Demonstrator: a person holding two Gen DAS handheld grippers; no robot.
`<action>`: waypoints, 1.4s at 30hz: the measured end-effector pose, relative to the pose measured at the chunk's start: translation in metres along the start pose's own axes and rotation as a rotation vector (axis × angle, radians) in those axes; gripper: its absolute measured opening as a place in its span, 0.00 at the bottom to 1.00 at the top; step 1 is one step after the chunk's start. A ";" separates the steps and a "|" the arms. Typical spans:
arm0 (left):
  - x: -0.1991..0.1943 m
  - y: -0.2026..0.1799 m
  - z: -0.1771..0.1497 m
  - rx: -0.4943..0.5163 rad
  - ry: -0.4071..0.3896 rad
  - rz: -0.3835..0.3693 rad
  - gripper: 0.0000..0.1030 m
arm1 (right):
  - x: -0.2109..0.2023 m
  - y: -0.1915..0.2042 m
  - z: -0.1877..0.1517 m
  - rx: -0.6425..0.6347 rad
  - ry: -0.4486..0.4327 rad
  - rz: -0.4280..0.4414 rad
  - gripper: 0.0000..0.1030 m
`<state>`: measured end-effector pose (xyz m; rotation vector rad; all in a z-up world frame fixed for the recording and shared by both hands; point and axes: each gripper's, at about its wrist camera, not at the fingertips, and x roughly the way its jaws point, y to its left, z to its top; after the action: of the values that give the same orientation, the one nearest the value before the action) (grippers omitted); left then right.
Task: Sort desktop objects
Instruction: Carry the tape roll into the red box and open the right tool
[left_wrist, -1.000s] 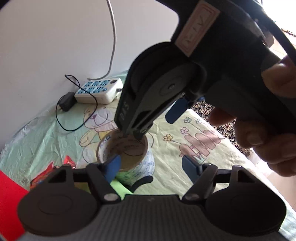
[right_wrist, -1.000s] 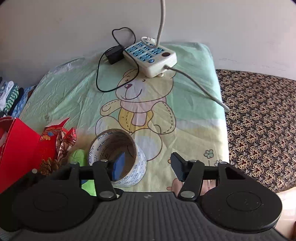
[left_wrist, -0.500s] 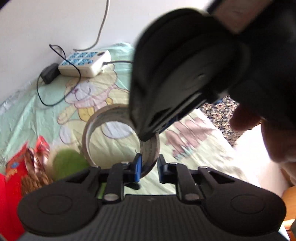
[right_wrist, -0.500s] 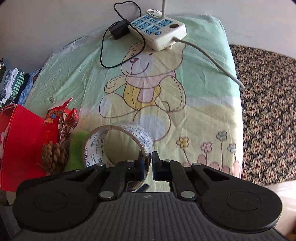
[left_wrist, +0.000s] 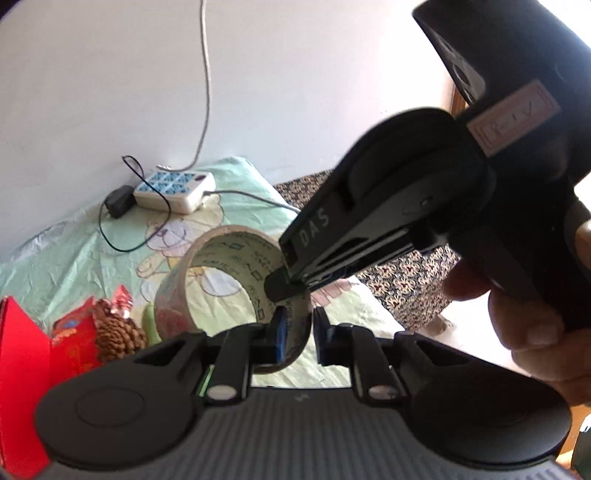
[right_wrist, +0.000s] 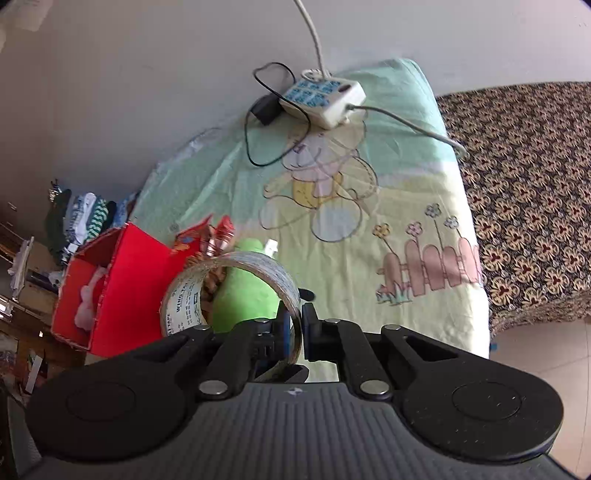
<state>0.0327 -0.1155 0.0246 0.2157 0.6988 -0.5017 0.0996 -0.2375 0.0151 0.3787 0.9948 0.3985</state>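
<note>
A roll of clear packing tape (right_wrist: 232, 291) hangs in the air above the bed sheet. My right gripper (right_wrist: 294, 326) is shut on its wall; it shows from the side in the left wrist view (left_wrist: 291, 280). My left gripper (left_wrist: 300, 328) has the same tape (left_wrist: 221, 266) wall between its fingers, with a small gap at the right finger. A red open box (right_wrist: 110, 288) stands at the left with a white item inside. A pine cone (left_wrist: 116, 332), a green plush (right_wrist: 245, 291) and red wrappers (right_wrist: 207, 236) lie beside it.
A white power strip (right_wrist: 321, 96) with a black adapter (right_wrist: 264, 109) and cables lies at the far edge of the green bear-print sheet (right_wrist: 369, 221). A brown patterned cover (right_wrist: 532, 203) lies to the right. Clutter stands at the far left, below the bed edge.
Both grippers closed on the tape roll's wall and lifted it off the sheet. The roll now hangs higher, nearer the red box; the left fingers have eased apart slightly since half a second ago.
</note>
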 end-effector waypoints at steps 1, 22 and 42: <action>-0.009 0.008 0.001 -0.014 -0.017 0.017 0.13 | -0.002 0.009 0.000 -0.014 -0.015 0.018 0.06; -0.124 0.296 -0.080 -0.200 -0.081 0.229 0.20 | 0.139 0.305 -0.009 -0.250 -0.042 0.155 0.06; -0.100 0.385 -0.117 -0.270 0.044 0.168 0.28 | 0.254 0.338 0.004 -0.274 0.113 -0.029 0.06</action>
<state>0.0973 0.2937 0.0125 0.0310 0.7763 -0.2388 0.1762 0.1778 -0.0051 0.0954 1.0387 0.5274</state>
